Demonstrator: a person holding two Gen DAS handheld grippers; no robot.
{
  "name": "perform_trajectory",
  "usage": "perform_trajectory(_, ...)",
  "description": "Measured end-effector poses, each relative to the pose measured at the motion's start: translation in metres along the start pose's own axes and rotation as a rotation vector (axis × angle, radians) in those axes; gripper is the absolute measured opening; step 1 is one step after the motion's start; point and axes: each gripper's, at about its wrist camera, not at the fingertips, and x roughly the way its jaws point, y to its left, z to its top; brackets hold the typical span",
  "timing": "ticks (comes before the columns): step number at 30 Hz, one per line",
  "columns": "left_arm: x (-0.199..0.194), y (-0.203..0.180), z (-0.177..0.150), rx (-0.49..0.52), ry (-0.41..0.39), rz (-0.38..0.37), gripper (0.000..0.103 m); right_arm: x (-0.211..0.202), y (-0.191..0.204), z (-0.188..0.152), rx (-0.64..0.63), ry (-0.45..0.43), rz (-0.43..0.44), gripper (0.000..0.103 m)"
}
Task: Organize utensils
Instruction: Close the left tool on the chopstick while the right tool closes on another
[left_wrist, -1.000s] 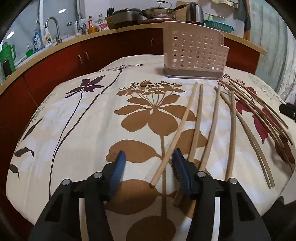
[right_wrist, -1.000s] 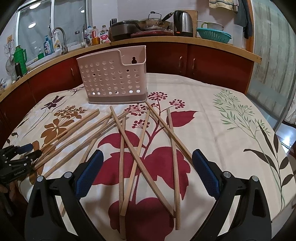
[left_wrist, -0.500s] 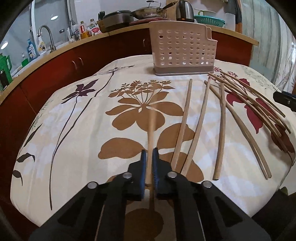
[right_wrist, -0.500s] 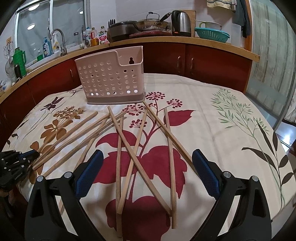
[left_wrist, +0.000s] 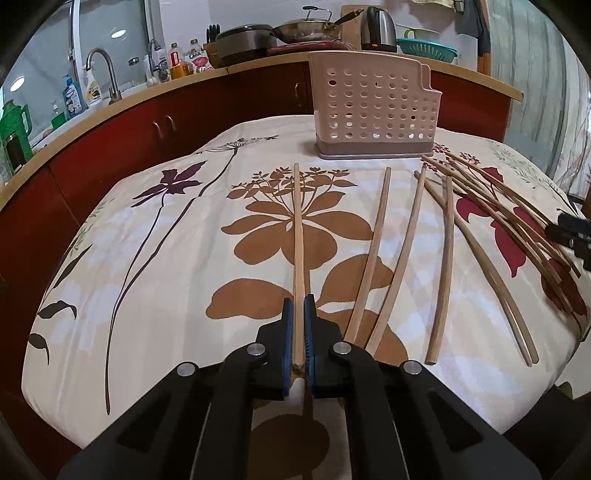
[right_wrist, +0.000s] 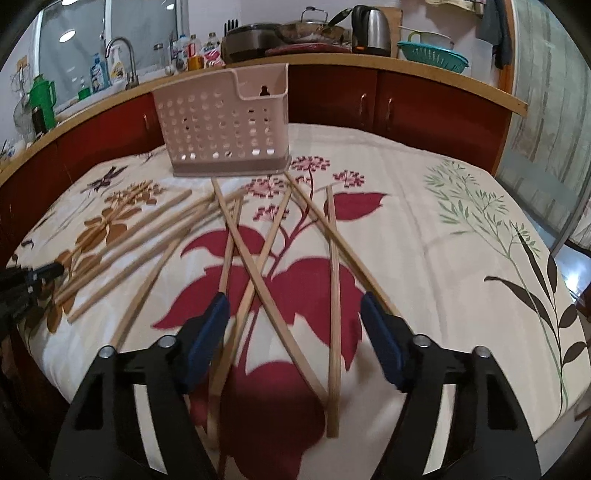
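Left view: your left gripper (left_wrist: 299, 332) is pinching one chopstick (left_wrist: 297, 236), tip toward the caddy (left_wrist: 373, 107) at the desk's (left_wrist: 166, 295) far side.
Right view: your right gripper (right_wrist: 295, 325) is spread, jaws just been closing, over crossed sticks (right_wrist: 258, 280); nothing gripped.

Near end of clamped chopstick (left_wrist: 298, 236) hidden between pads. Right gripper (left_wrist: 570, 236) cut off by frame edge. Chopsticks (right_wrist: 122, 258) at left of right wrist view motion-blurred. Counter bottle (right_wrist: 96, 75) labels too small to read.
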Motion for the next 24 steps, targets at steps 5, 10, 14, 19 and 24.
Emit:
perform_trajectory(5, 0.000, -0.001, -0.001, 0.000, -0.001, 0.000, 0.007, 0.000, -0.003, -0.014, -0.017, 0.020, 0.030, 0.047)
perform_trajectory(10, 0.000, -0.002, -0.001, 0.000, -0.001, 0.001, 0.007, -0.008, -0.001, -0.017, -0.045, -0.019, 0.032, 0.036)
perform_trajectory(14, 0.001, -0.003, -0.001, 0.003, -0.001, 0.002, 0.007, -0.015, 0.003, -0.013, -0.081, -0.053, 0.039, 0.036)
perform_trajectory(19, 0.000, -0.003, -0.001, 0.002, -0.003, 0.002, 0.007, -0.006, 0.005, -0.018, -0.097, -0.013, 0.063, 0.032)
perform_trajectory(24, 0.001, -0.003, -0.001, 0.002, -0.002, 0.001, 0.007, -0.002, -0.001, -0.025, -0.091, 0.025, 0.055, 0.029)
